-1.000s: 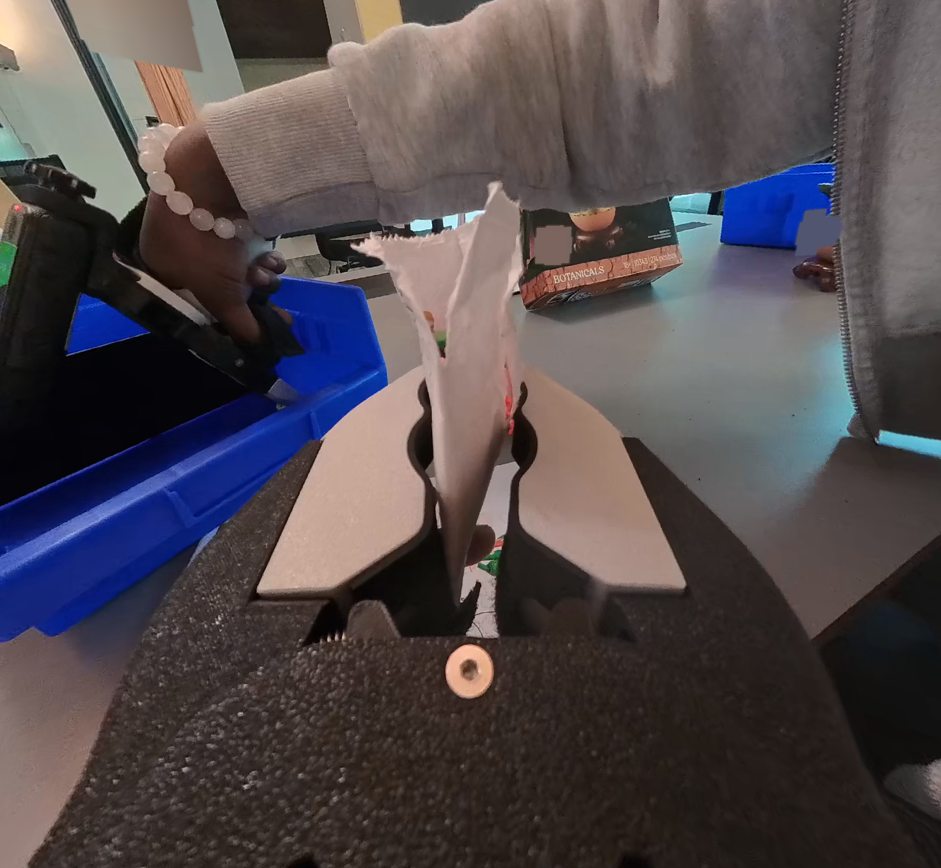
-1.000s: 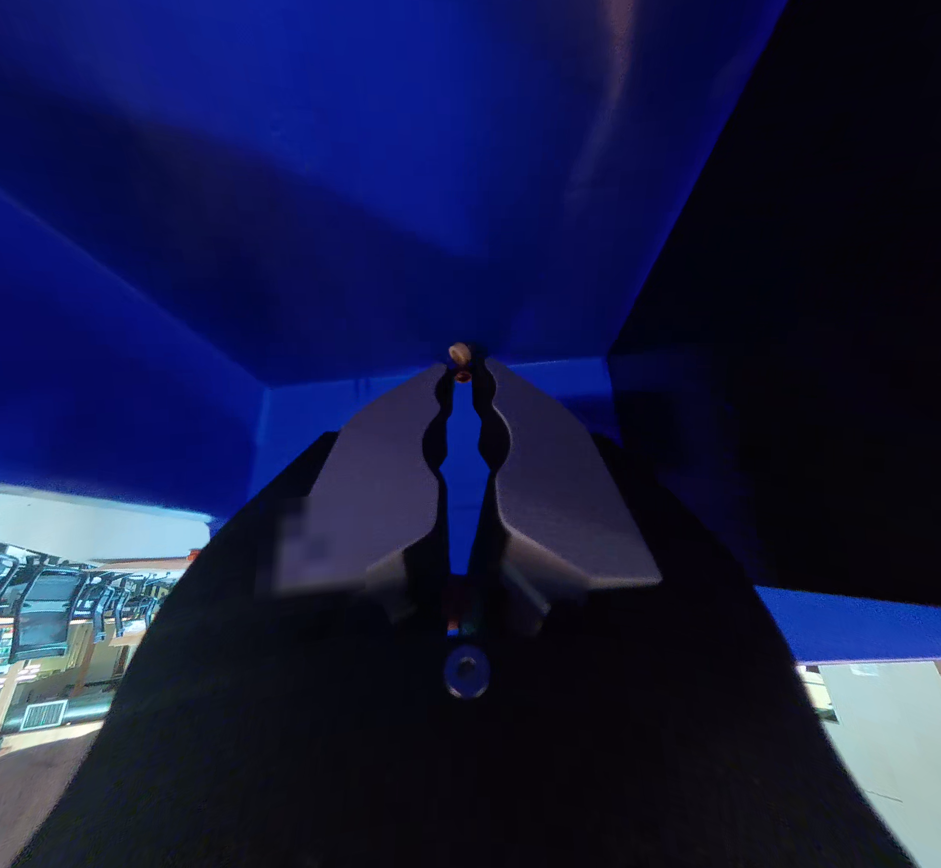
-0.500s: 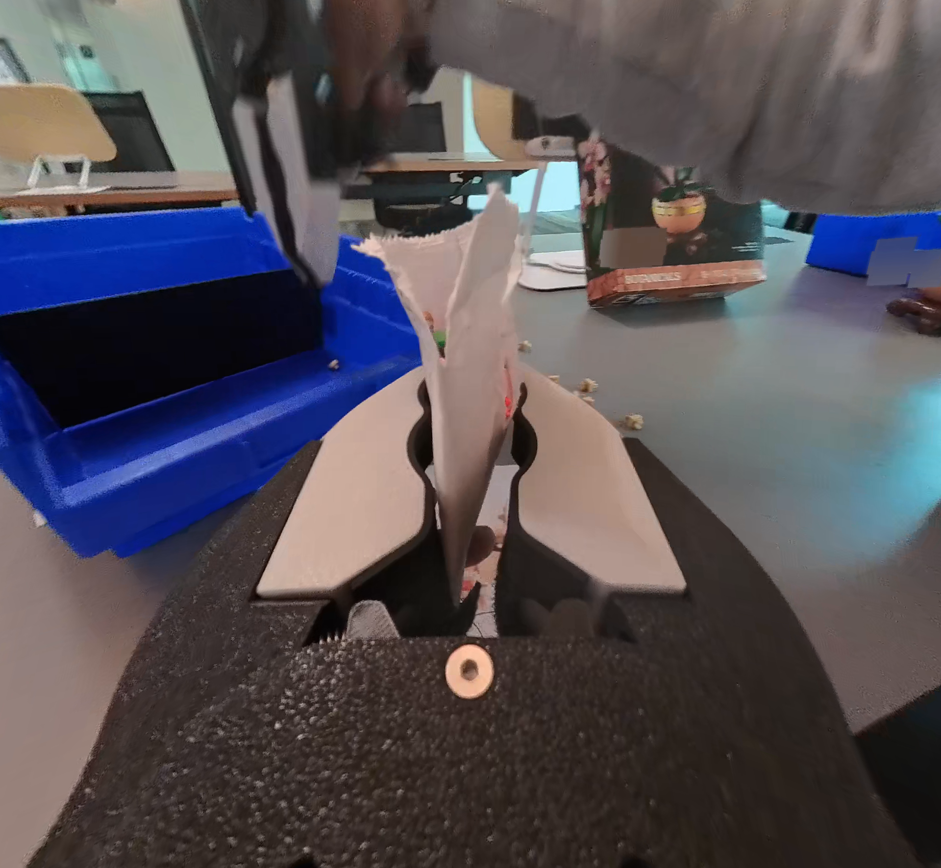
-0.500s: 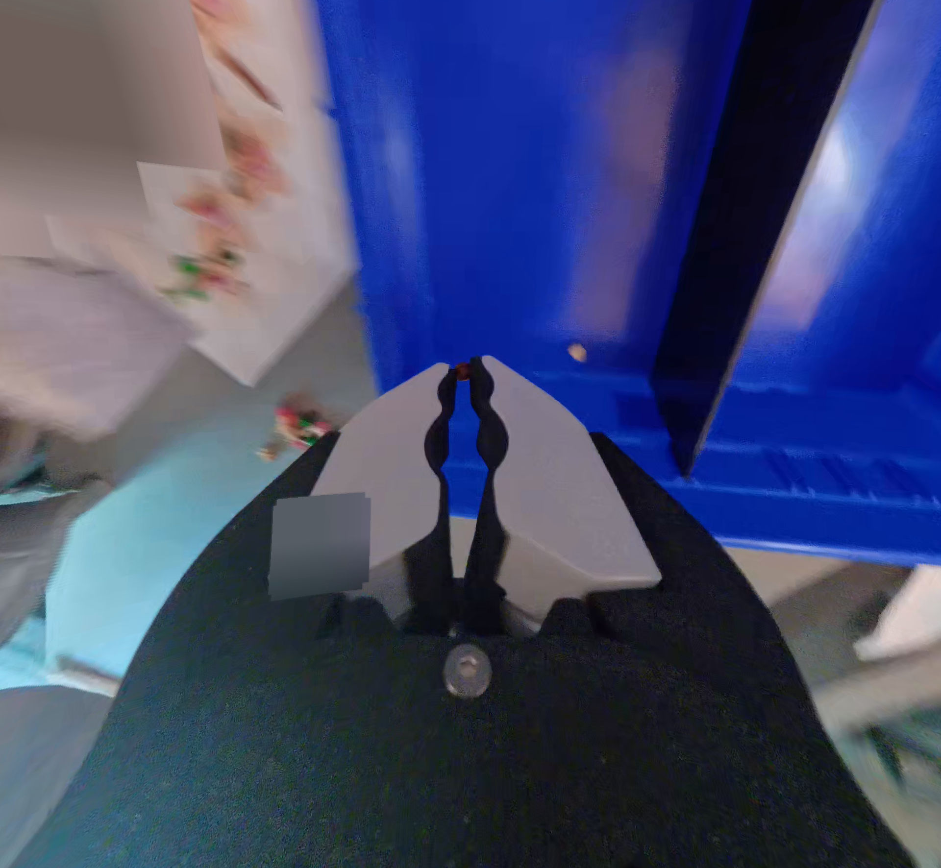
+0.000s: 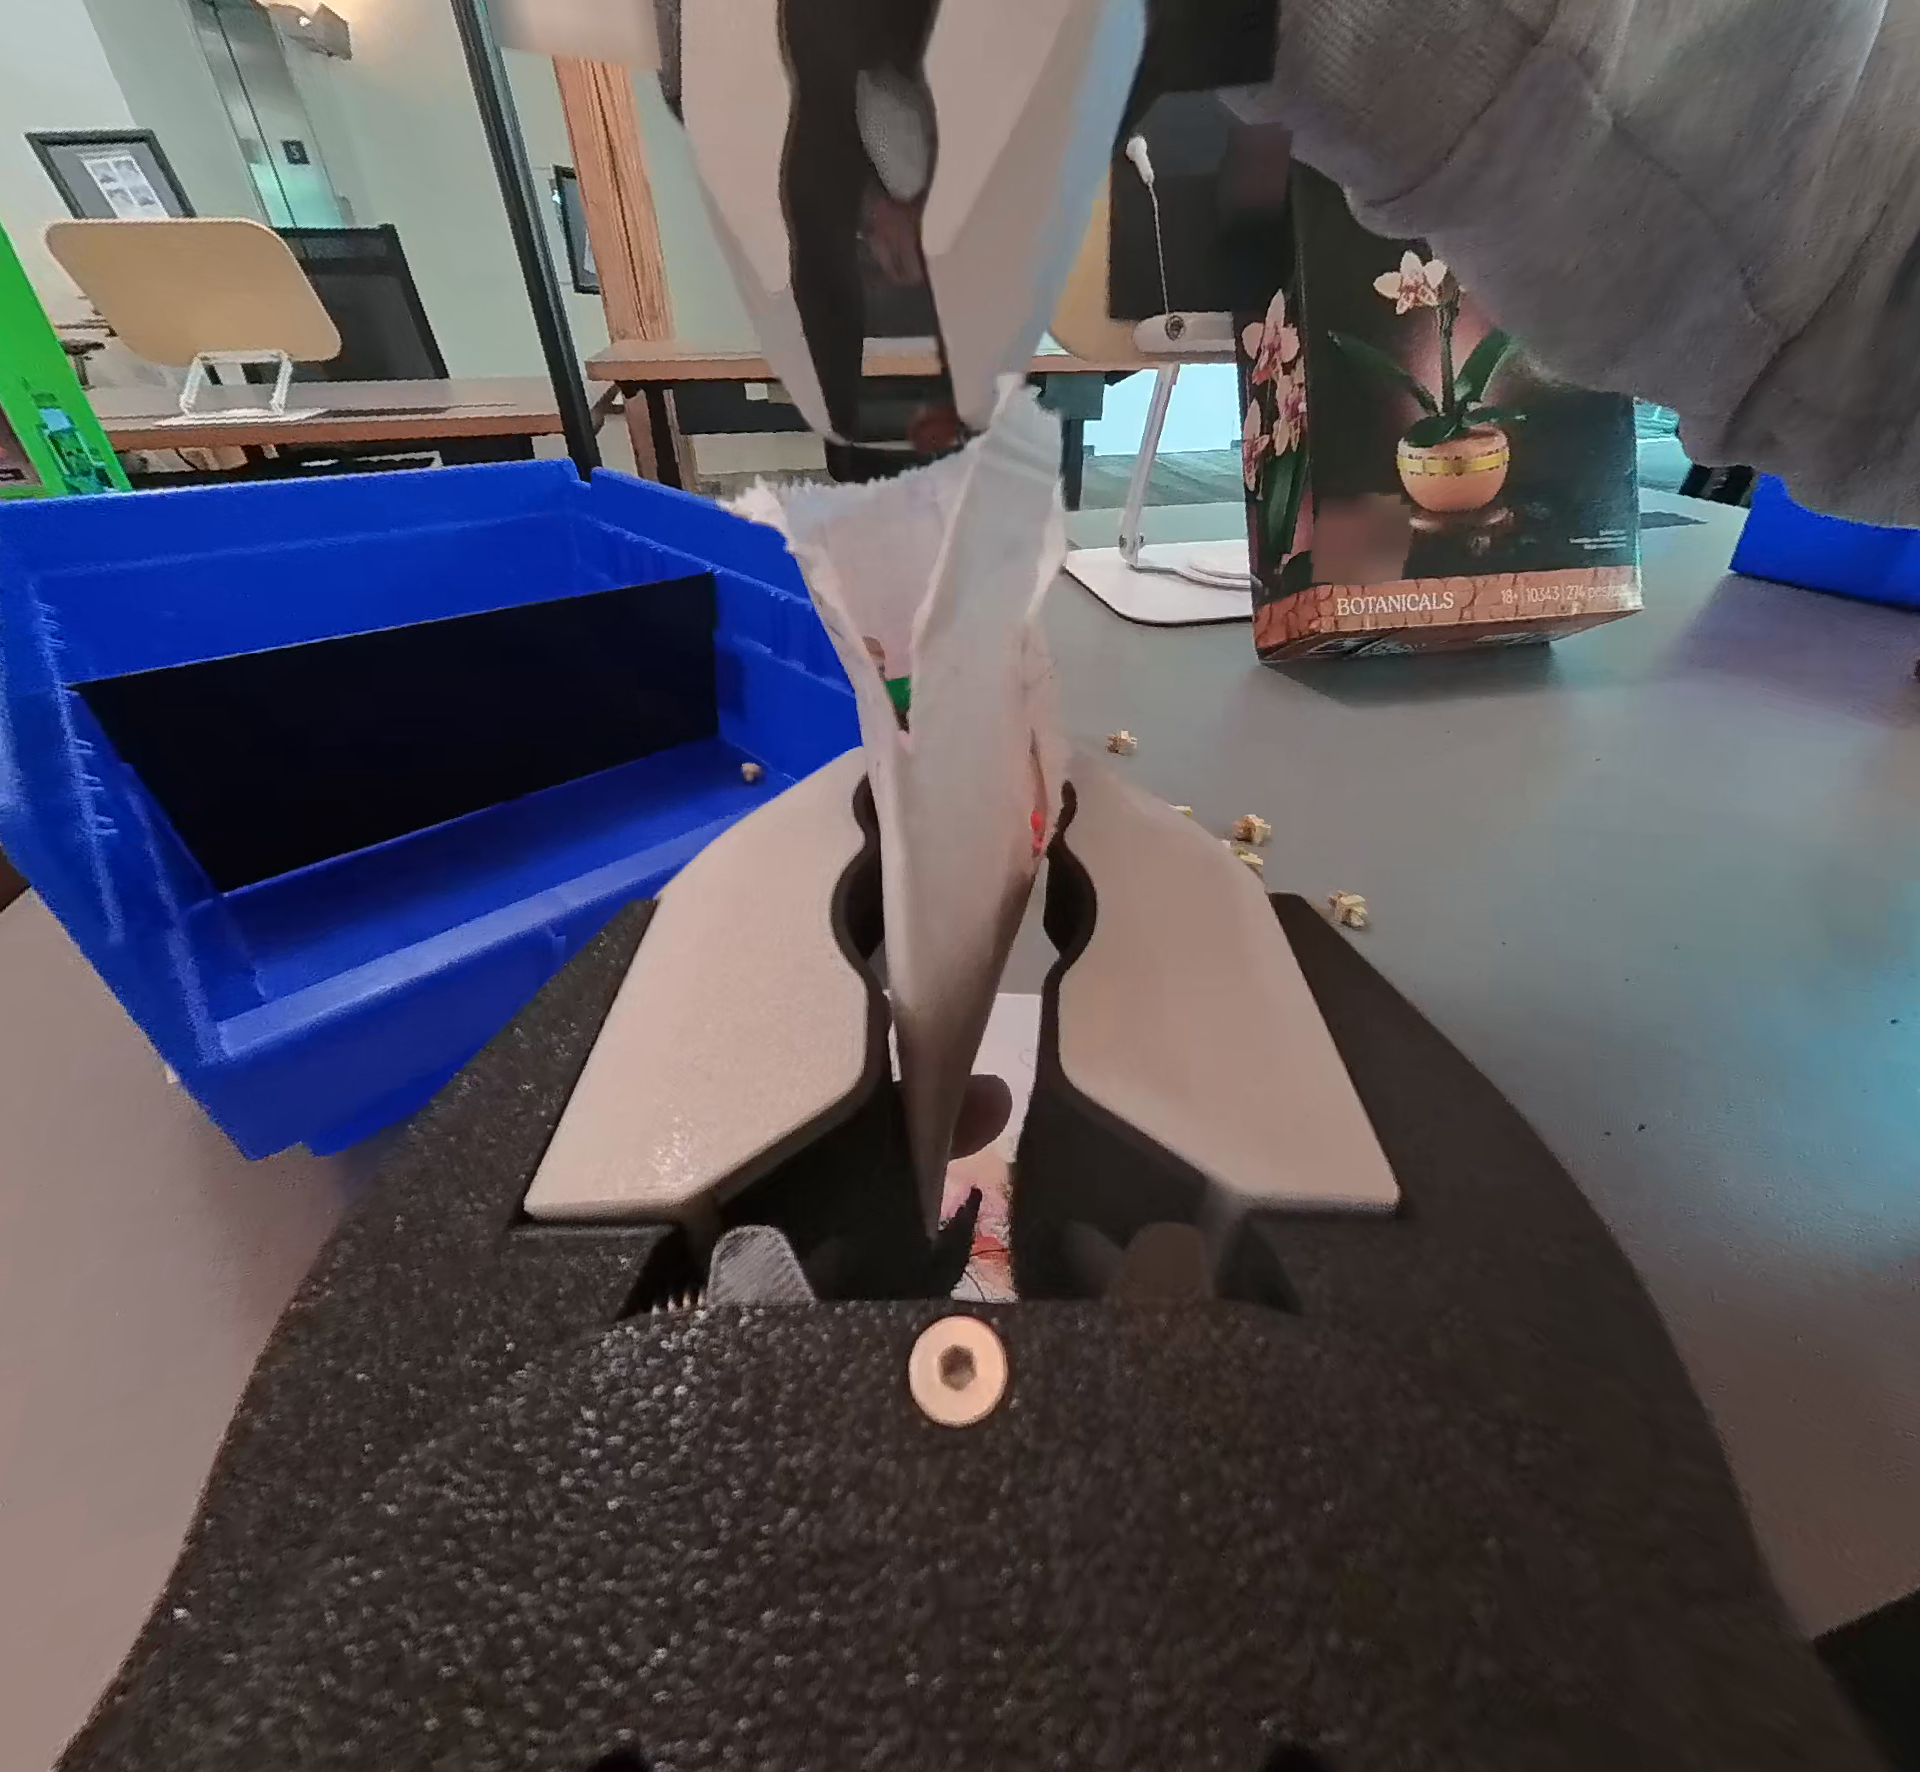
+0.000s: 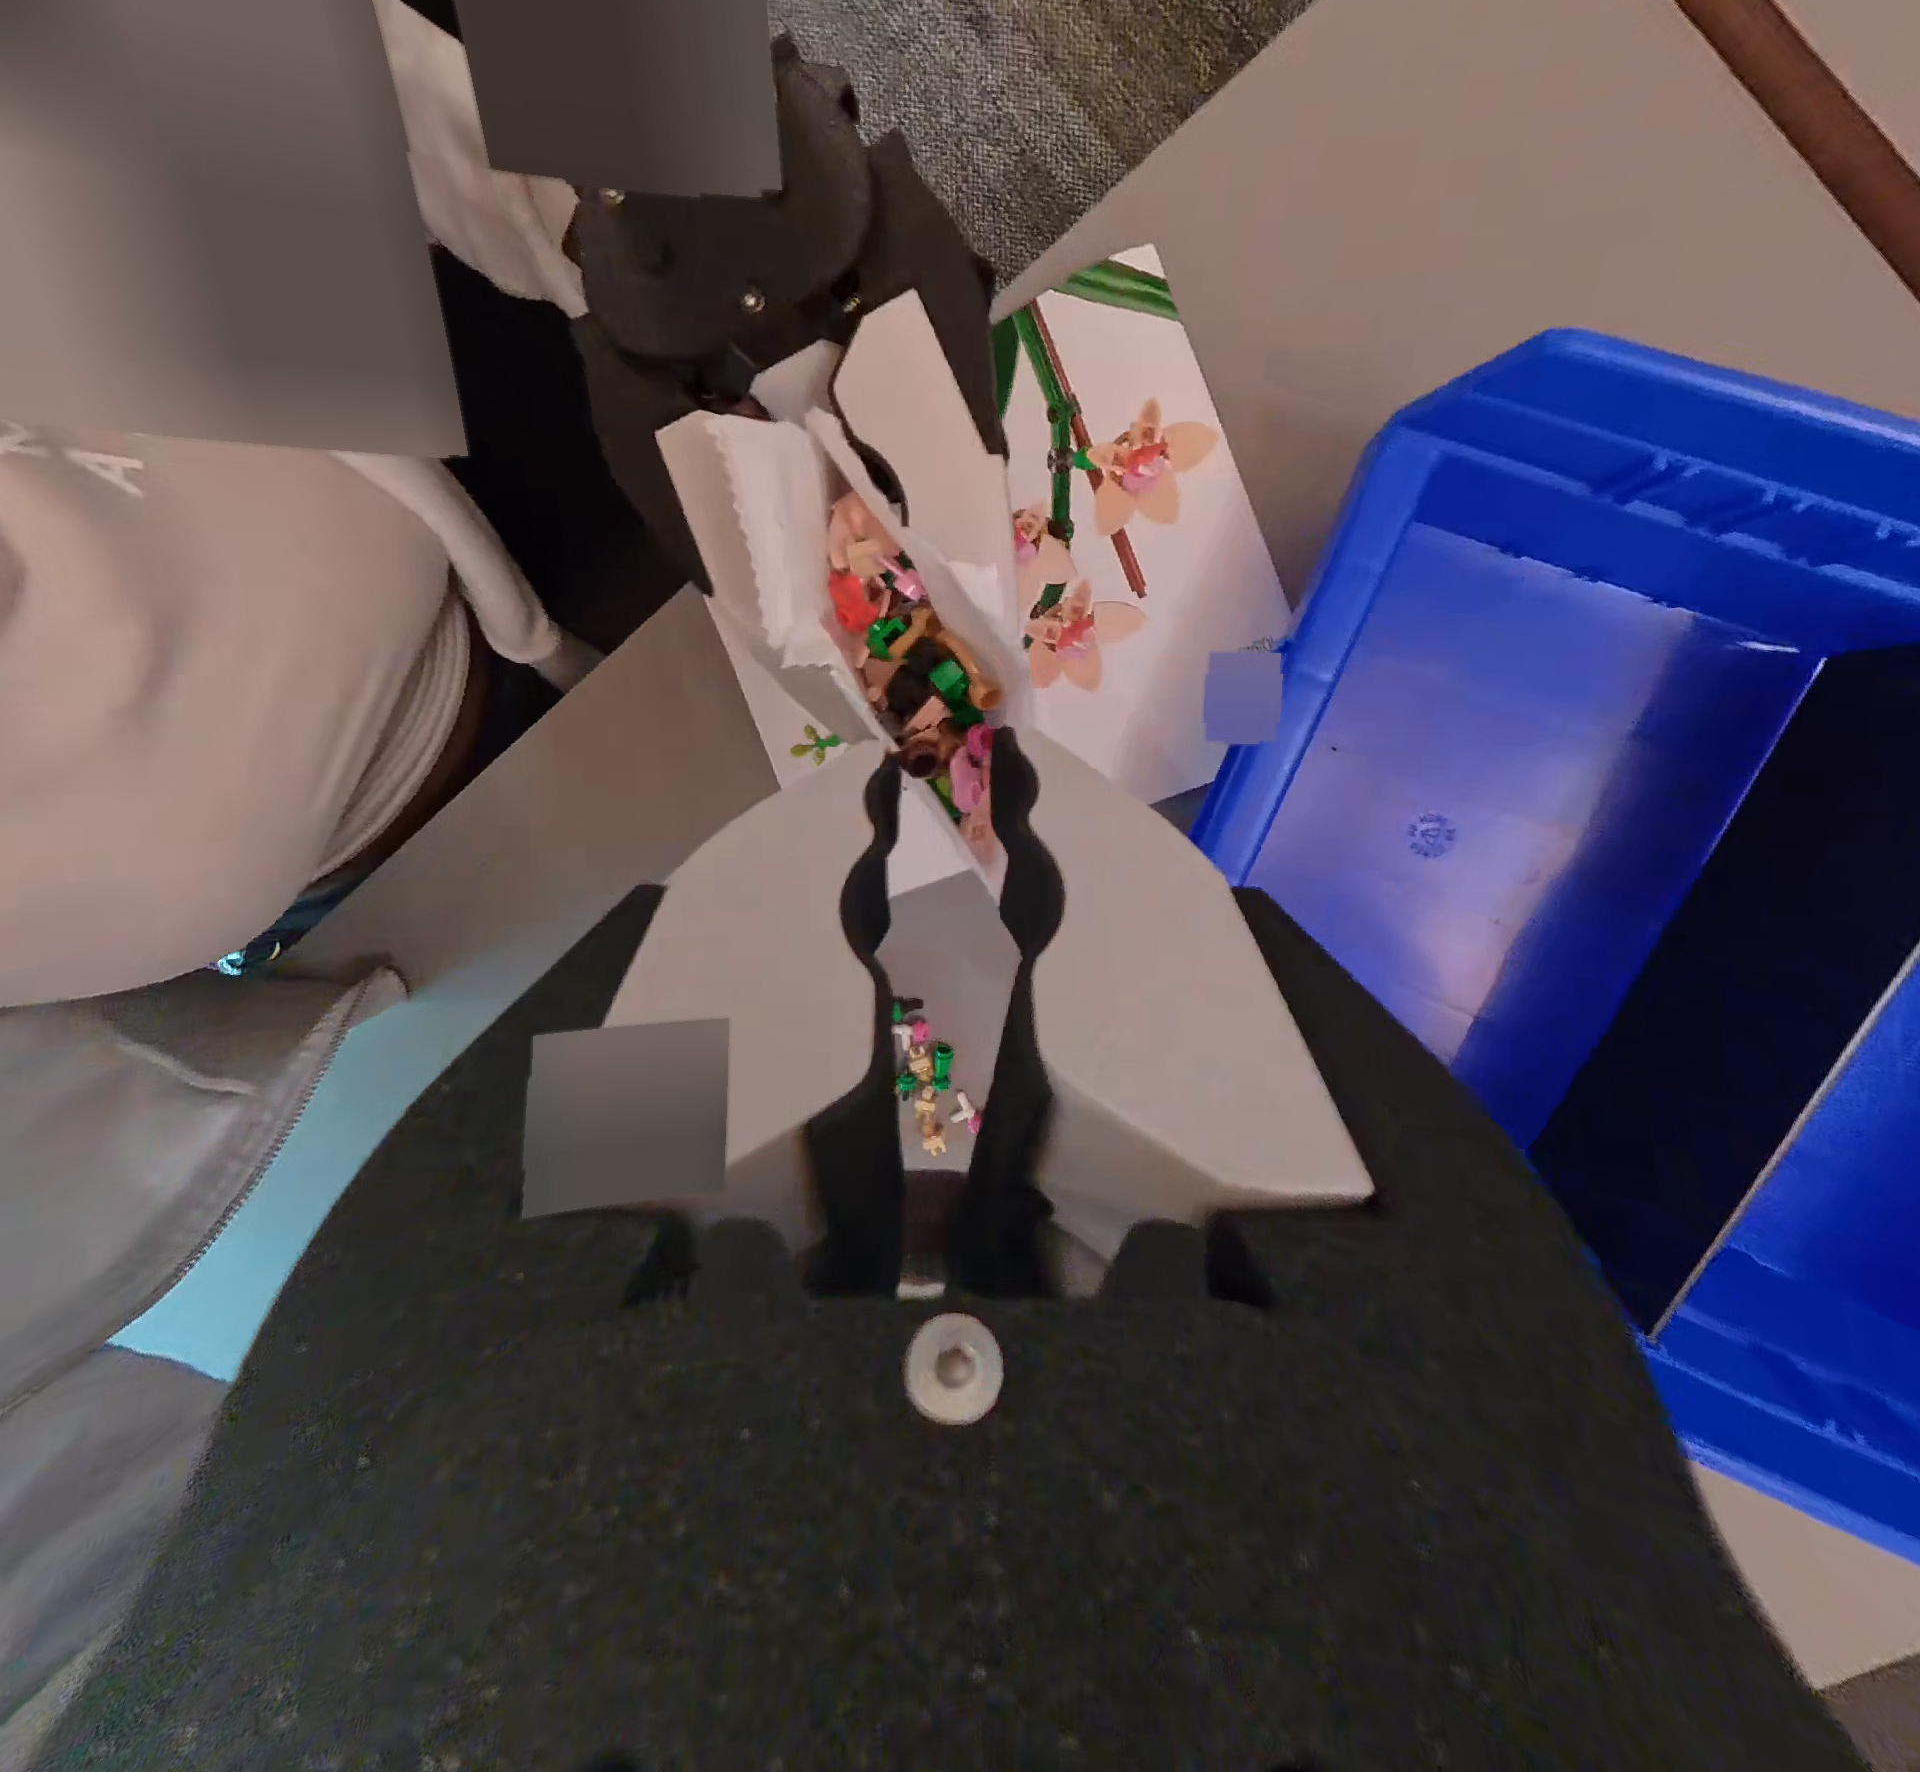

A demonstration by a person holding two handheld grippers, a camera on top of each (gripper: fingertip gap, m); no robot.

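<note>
While the left hand-held gripper [image 5: 961,787] pinches a white paper bag [image 5: 956,849] upright, its fingers pressed against the bag's sides, the bag's torn mouth gapes upward. Small coloured toy bricks [image 6: 914,652] fill it. The right hand-held gripper [image 6: 940,756] points straight down at that mouth, tips slightly parted and just at the paper's rim. A blue bin [image 5: 416,891] stands just beside the bag on the grey bench [image 5: 1558,1047]. A flower-printed booklet [image 6: 1153,683] lies under the bag. A few loose bricks [image 5: 1247,829] are scattered near it, and a flower-printed box [image 5: 1434,496] stands farther back.
</note>
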